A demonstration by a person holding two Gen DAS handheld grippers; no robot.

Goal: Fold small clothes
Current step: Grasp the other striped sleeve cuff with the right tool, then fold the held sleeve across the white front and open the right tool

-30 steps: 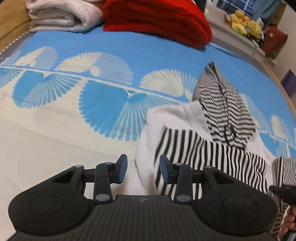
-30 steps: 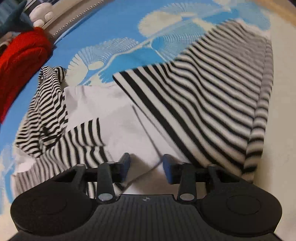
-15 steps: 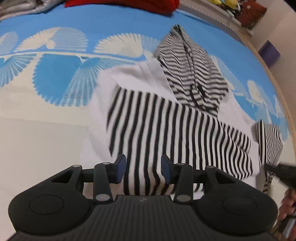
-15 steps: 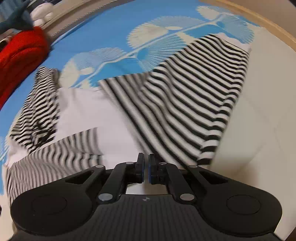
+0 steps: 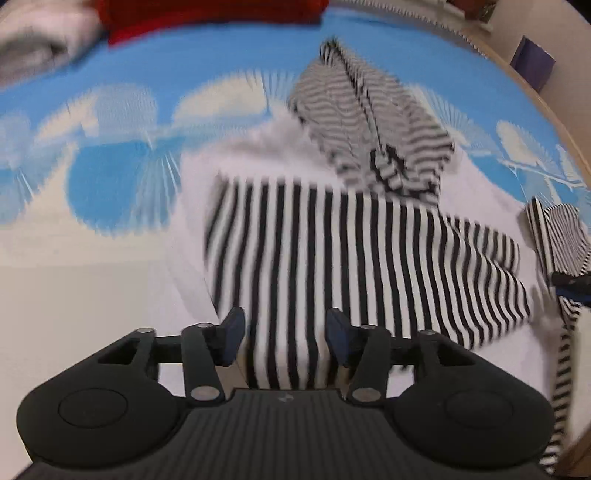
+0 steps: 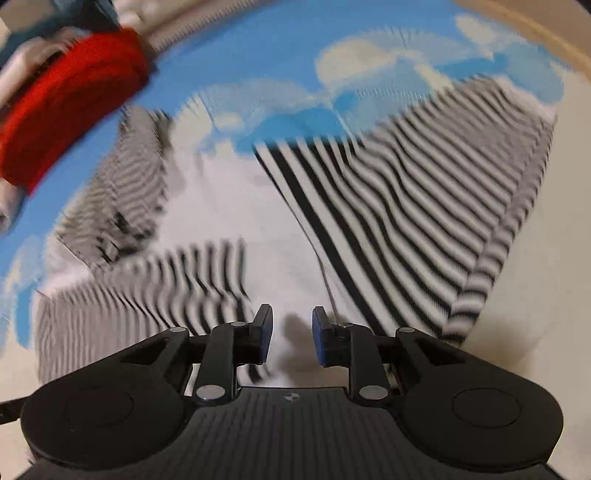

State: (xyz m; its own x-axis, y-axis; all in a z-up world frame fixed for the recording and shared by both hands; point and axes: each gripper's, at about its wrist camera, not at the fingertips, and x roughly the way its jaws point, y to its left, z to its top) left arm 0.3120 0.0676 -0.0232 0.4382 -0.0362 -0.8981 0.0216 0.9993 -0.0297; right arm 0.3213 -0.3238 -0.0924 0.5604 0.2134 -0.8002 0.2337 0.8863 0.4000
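A small white hooded top with black stripes lies spread on the bed. Its striped hood (image 5: pixel 373 122) points to the far side. One striped sleeve (image 5: pixel 351 258) is folded across the white body. My left gripper (image 5: pixel 286 341) hovers over the near end of that sleeve; its jaws are opening and the pads stand clear of the cloth. In the right wrist view the hood (image 6: pixel 122 184) is at the left and a wide striped panel (image 6: pixel 424 206) runs off to the right. My right gripper (image 6: pixel 291 336) is over white cloth, its jaws opening with nothing pinched between them.
The bedcover (image 5: pixel 110 177) is blue with white fan shapes. A folded red blanket (image 5: pixel 207 14) and a pale folded cloth (image 5: pixel 37 51) lie at the far edge. A wooden bed rim (image 5: pixel 554 110) curves along the right, with a purple box (image 5: pixel 533 62) beyond it.
My left gripper slid right over the folded striped sleeve and its jaws widened. My right gripper went from open to shut, then opened partway and lifted a little.
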